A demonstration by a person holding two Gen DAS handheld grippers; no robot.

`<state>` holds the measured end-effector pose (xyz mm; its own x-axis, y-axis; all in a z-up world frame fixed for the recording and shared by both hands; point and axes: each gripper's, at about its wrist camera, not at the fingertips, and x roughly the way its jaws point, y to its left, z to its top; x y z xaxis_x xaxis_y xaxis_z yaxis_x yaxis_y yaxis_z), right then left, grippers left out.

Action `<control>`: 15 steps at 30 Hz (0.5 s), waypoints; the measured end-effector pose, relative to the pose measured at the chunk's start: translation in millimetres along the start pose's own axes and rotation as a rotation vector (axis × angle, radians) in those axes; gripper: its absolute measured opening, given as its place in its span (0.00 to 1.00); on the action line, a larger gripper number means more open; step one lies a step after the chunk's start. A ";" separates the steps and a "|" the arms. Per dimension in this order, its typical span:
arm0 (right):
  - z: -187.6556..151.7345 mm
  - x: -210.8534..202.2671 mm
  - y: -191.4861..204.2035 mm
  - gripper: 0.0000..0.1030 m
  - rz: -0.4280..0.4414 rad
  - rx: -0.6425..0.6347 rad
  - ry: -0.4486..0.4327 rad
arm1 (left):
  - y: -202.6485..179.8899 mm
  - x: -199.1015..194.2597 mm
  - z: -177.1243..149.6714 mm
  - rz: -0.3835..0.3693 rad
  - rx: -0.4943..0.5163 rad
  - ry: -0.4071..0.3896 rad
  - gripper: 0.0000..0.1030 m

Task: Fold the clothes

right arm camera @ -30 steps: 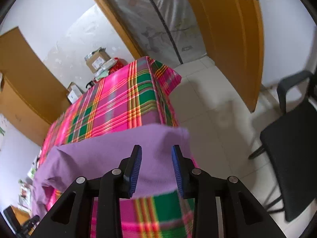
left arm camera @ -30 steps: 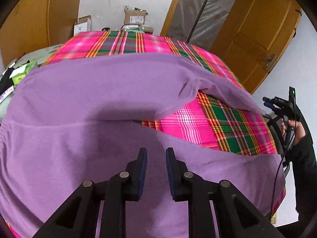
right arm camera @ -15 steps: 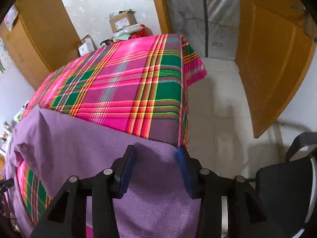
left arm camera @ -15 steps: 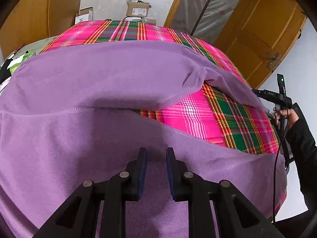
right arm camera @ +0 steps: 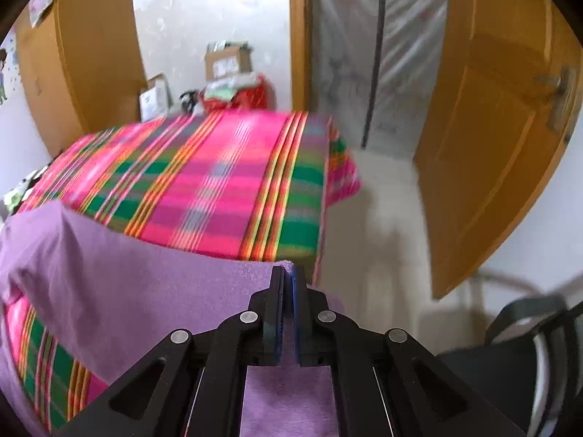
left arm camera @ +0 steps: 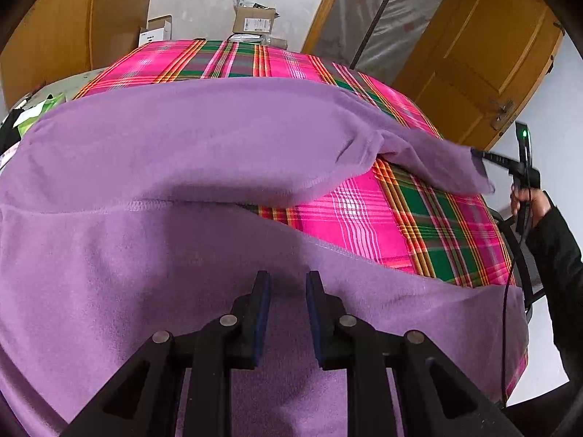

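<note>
A purple fleece garment [left arm camera: 189, 138] lies spread over a table with a pink and green plaid cloth [left arm camera: 368, 215]. My left gripper [left arm camera: 288, 280] hovers close above the near part of the garment, jaws a little apart, with no fabric visibly pinched between them. My right gripper [right arm camera: 288, 276] is shut on the garment's [right arm camera: 120, 284] corner, and a bit of purple edge pokes out past the fingertips. In the left wrist view that right gripper [left arm camera: 479, 154] holds the garment's far right end lifted off the plaid cloth [right arm camera: 226, 182].
Cardboard boxes [left arm camera: 253, 23] stand beyond the table's far end. A wooden door [right arm camera: 499, 138] and a plastic-covered doorway [right arm camera: 375, 54] are at the right. A black chair [right arm camera: 517, 360] stands near the table's right side. A hand and dark sleeve [left arm camera: 554, 247] hold the right gripper.
The right gripper's jaws spread wide around the garment's edge, then closed on its corner while the gripper rolled. That end of the garment has lifted. The left gripper's gap is unchanged.
</note>
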<state>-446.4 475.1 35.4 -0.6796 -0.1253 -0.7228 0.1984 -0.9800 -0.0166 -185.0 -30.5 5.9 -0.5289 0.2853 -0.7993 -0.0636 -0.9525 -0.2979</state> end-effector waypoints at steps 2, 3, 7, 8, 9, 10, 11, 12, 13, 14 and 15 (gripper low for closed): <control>16.4 0.3 -2.2 0.04 -0.023 0.012 -0.031 | -0.3 0.1 0.6 0.001 0.001 0.000 0.20; 23.6 1.4 -3.3 0.04 -0.033 0.018 -0.042 | -0.2 0.0 0.8 0.001 0.001 -0.001 0.20; 41.2 22.1 -7.6 0.08 -0.080 0.034 -0.003 | 0.6 -0.5 0.2 -0.002 -0.002 -0.006 0.20; 42.1 26.7 -10.0 0.10 -0.108 0.043 0.014 | 0.7 -0.8 -0.1 -0.002 -0.003 -0.007 0.20; 41.8 28.9 -13.1 0.15 -0.118 0.062 0.020 | 0.6 -0.8 -0.2 -0.003 -0.002 -0.007 0.20; 39.1 26.9 -18.3 0.19 -0.106 0.100 0.010 | 0.5 -0.8 -0.2 -0.003 -0.002 -0.007 0.20; 35.4 23.3 -24.5 0.27 -0.087 0.148 -0.008 | 0.5 -0.8 -0.3 -0.004 0.000 -0.008 0.20; 31.3 19.6 -30.4 0.28 -0.067 0.191 -0.020 | 0.4 -0.8 -0.5 -0.004 0.001 -0.009 0.20; 26.6 16.7 -36.1 0.28 -0.043 0.232 -0.023 | 0.4 -0.8 -0.7 -0.004 0.002 -0.011 0.20; 19.5 14.9 -42.8 0.28 -0.007 0.283 -0.017 | 0.4 -0.8 -0.9 -0.005 0.003 -0.012 0.20; 12.5 13.7 -47.9 0.29 0.026 0.325 -0.010 | 0.4 -0.8 -1.0 -0.005 0.004 -0.013 0.20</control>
<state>-474.0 518.4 35.0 -0.6842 -0.1513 -0.7134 -0.0184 -0.9744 0.2242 -183.7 -31.0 5.9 -0.5395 0.2891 -0.7908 -0.0698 -0.9513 -0.3002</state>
